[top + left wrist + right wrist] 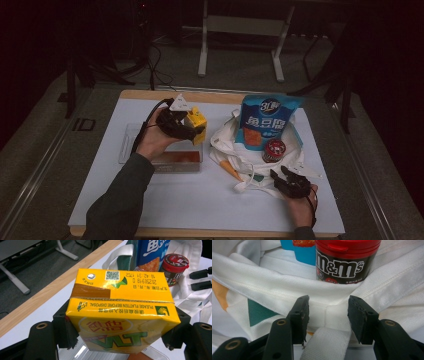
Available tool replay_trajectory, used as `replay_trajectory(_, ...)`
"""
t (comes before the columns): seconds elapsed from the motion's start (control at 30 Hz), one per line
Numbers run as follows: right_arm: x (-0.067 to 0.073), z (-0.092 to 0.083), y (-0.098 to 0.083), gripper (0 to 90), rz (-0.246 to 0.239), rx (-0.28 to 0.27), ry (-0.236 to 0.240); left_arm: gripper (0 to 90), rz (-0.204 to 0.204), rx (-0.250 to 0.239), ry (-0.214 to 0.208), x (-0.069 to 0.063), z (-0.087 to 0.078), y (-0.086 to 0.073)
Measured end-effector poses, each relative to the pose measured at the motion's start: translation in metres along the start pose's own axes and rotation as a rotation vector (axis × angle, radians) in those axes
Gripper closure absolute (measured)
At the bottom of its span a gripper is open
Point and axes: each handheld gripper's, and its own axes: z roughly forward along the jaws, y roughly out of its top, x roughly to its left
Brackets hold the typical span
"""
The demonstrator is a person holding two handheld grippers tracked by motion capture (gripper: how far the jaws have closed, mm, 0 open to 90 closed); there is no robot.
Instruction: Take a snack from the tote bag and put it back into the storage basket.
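glossy yellow cardboard drink carton (120, 315), woven white cloth bag (274, 290), shiny plastic candy jar (342, 262)

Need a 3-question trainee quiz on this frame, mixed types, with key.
1. True or false: the left tool is clamped on the yellow drink carton.
2. Multiple choice: what stands in the white tote bag next to the blue snack pouch? A) a glass bottle B) a red-lidded candy jar C) a banana
3. Fill in: the right tool has its jaws open on either side of the bag's white ____.

Key: 1 true; 2 B; 3 strap
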Motion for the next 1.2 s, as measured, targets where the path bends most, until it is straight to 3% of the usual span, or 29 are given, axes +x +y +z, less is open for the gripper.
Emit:
replay_trajectory(0.27, 0.0, 0.0, 0.0, 51.9, 0.001, 0.0, 0.0, 28.5, -0.027, 0.003, 0.039, 0.003, -0.006, -0.007)
replay_trajectory(0.47, 0.0, 0.0, 0.0, 51.8, 0.0, 0.0, 0.0, 28.6, -0.021, 0.009, 0.064, 0.004, -0.01, -0.013)
replay_trajectory(0.83, 0.0, 0.0, 0.0, 51.8, -0.002, -0.001, -0.001, 28.5, -0.092, 0.012, 0.125, 0.012, -0.018, -0.029)
replay_trajectory(1.2, 0.0, 0.0, 0.0, 51.9, -0.004, -0.001, -0.004, 28.5, -0.136, 0.022, 0.155, 0.02, -0.021, -0.051)
